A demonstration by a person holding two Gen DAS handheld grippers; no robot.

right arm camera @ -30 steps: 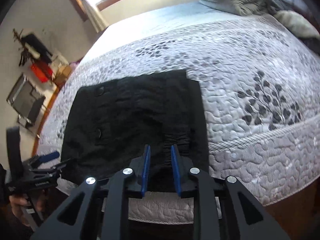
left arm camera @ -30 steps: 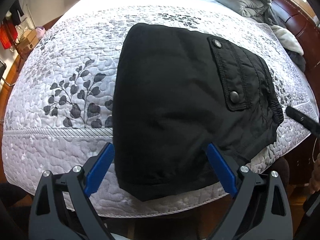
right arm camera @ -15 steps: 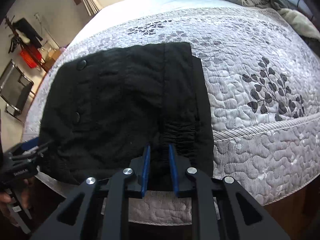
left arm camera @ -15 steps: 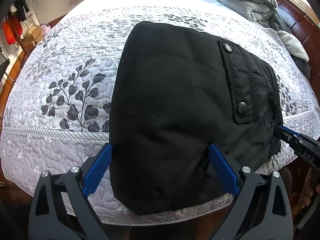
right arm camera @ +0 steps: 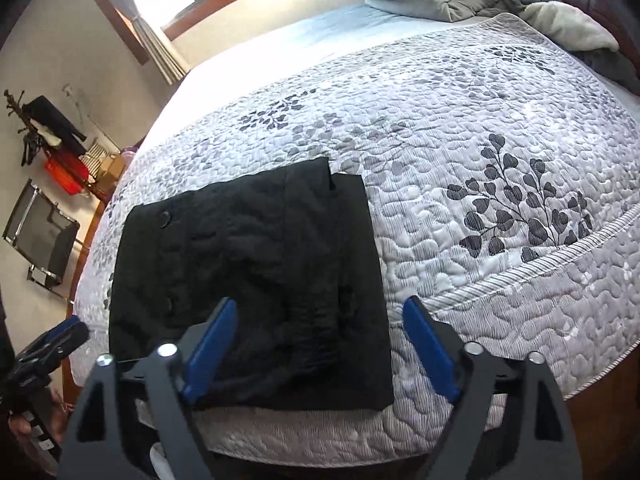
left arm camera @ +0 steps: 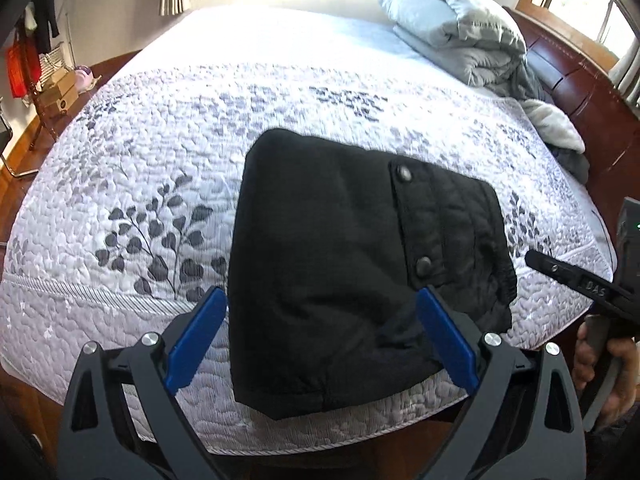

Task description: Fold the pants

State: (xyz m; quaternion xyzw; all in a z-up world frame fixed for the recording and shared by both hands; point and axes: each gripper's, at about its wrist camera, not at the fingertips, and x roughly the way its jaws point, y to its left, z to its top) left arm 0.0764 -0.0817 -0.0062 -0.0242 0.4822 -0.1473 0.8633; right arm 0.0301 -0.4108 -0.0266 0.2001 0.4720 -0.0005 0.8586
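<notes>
1. Blue-padded fingers of the left gripper (left arm camera: 322,336) stand spread wide in the foreground of the left wrist view, holding nothing. The near part of the pants (left arm camera: 344,264) shows between them, with the left finger at the garment's left edge and the right finger over its lower right part.
2. Blue pads of the right gripper (right arm camera: 320,348) are likewise wide apart and empty in the right wrist view. The near right part of the pants (right arm camera: 256,276) shows between them; the left finger overlaps the black cloth, and the right finger shows against bare quilt (right arm camera: 480,152) just past the garment's right edge.
3. Black and folded into a compact block, the pants lie flat on the quilt (left arm camera: 160,152) close to the bed's near edge, with neither gripper holding them. A pocket flap (left arm camera: 412,224) with two snap buttons faces up, and a gathered elastic band sits at the end nearest the right gripper.
4. Seen from the left wrist camera, the right gripper (left arm camera: 538,262) reaches in from the right, its tip just beside the pants' right edge, apart from the cloth.
5. Farther back, the grey leaf-print quilt gives way to plain white bedding.
6. Farthest, a folded grey comforter (left arm camera: 460,36) is piled near the wooden headboard (left arm camera: 568,92).
</notes>
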